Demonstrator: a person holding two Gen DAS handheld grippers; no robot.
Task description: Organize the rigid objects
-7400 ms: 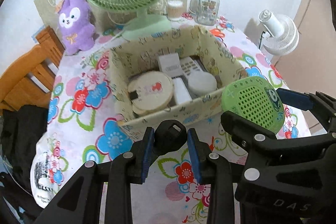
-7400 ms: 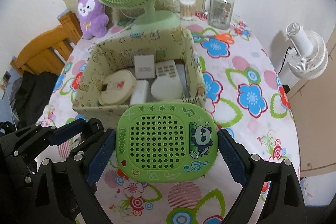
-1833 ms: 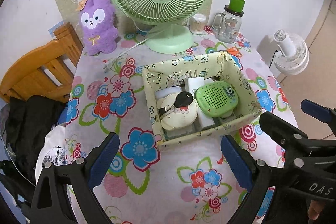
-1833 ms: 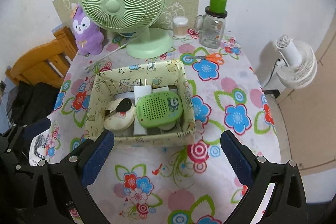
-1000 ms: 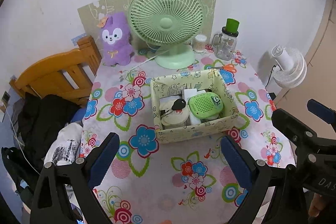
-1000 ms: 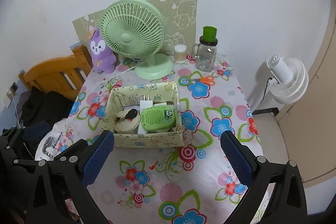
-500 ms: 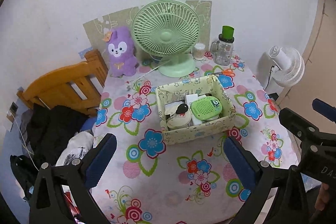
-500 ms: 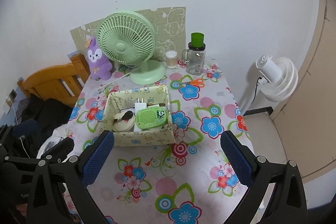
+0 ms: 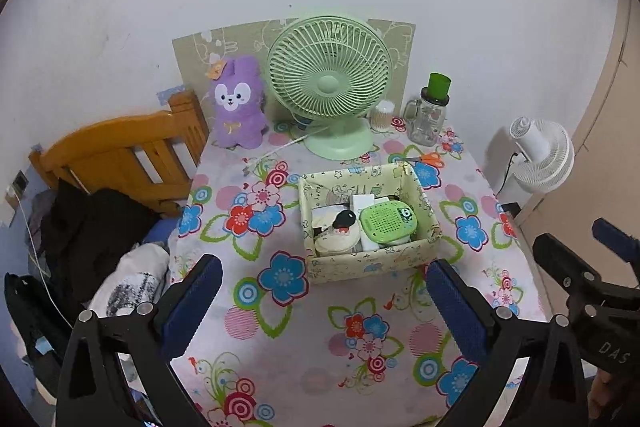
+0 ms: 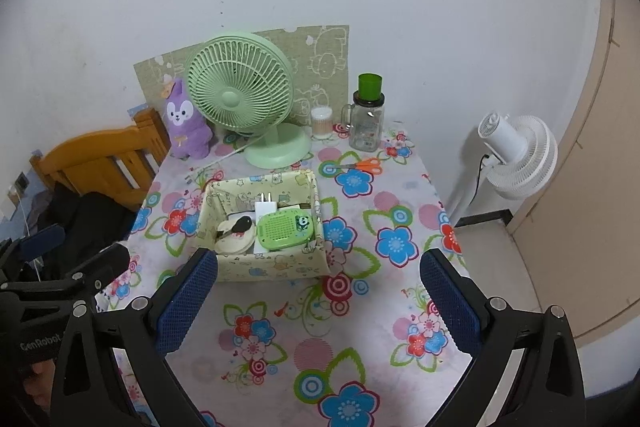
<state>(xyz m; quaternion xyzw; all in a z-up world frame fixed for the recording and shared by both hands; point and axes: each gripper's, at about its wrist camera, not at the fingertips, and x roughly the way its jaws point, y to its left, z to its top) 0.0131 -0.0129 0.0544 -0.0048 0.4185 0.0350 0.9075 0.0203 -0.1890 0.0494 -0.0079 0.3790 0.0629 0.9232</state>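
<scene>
A pale yellow patterned box (image 9: 372, 261) (image 10: 272, 269) sits mid-table on the flowered cloth. Inside lie a green panda speaker (image 9: 388, 221) (image 10: 285, 229), a black key fob (image 9: 345, 217) (image 10: 242, 225) on a round cream case (image 9: 336, 245) (image 10: 236, 243), and a white plug (image 10: 265, 207). My left gripper (image 9: 324, 297) hangs open and empty, high above the table's near side. My right gripper (image 10: 318, 297) is open and empty too, at about the same height. In the left wrist view the right gripper (image 9: 592, 279) shows at the right edge; in the right wrist view the left gripper (image 10: 60, 267) shows at the left edge.
At the back stand a green desk fan (image 9: 328, 83), a purple plush rabbit (image 9: 238, 105), a cotton swab jar (image 10: 322, 123) and a glass mug with a green lid (image 9: 430, 115). Orange scissors (image 10: 362, 165) lie behind the box. A wooden chair (image 9: 120, 155) with dark clothes stands left, a white fan (image 10: 516, 155) right.
Both grippers have drawn back and up from the table, so the box and its contents look smaller. Nothing on the table has moved.
</scene>
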